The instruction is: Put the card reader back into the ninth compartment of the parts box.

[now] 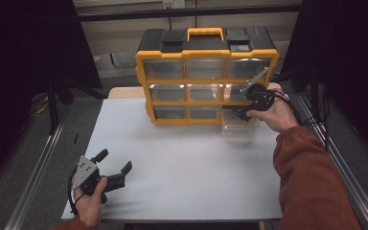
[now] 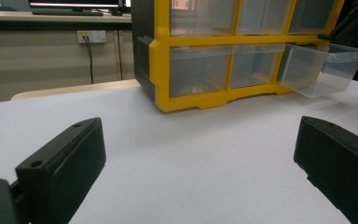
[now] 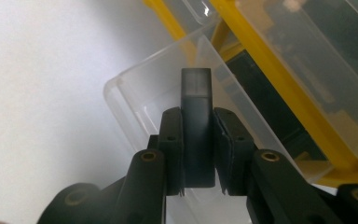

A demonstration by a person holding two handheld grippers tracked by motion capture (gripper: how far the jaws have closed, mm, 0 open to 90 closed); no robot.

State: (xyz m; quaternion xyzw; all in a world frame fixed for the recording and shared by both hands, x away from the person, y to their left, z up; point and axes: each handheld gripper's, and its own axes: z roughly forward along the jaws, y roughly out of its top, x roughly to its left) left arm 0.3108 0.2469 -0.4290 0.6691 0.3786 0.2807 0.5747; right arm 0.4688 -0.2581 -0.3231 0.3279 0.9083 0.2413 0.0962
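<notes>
Currently the dark block [image 3: 196, 126] is pinched between the right gripper [image 3: 198, 154] pads, poised over the pulled-out clear drawer [image 3: 144, 100] at the yellow organizer's [image 1: 206, 76] bottom right. Step looks like drop-off: lower into the drawer, then release. Left gripper [image 1: 112, 167] rests spread on the table [image 1: 182, 167], holding nothing.

Bare table [image 1: 182, 172] before yellow organizer [image 1: 206, 76]

dark block [image 3: 196, 126] clamped in the right tool [image 3: 198, 140] over a clear drawer [image 3: 140, 88] (pulled out of the yellow organizer [image 3: 279, 88])
</notes>
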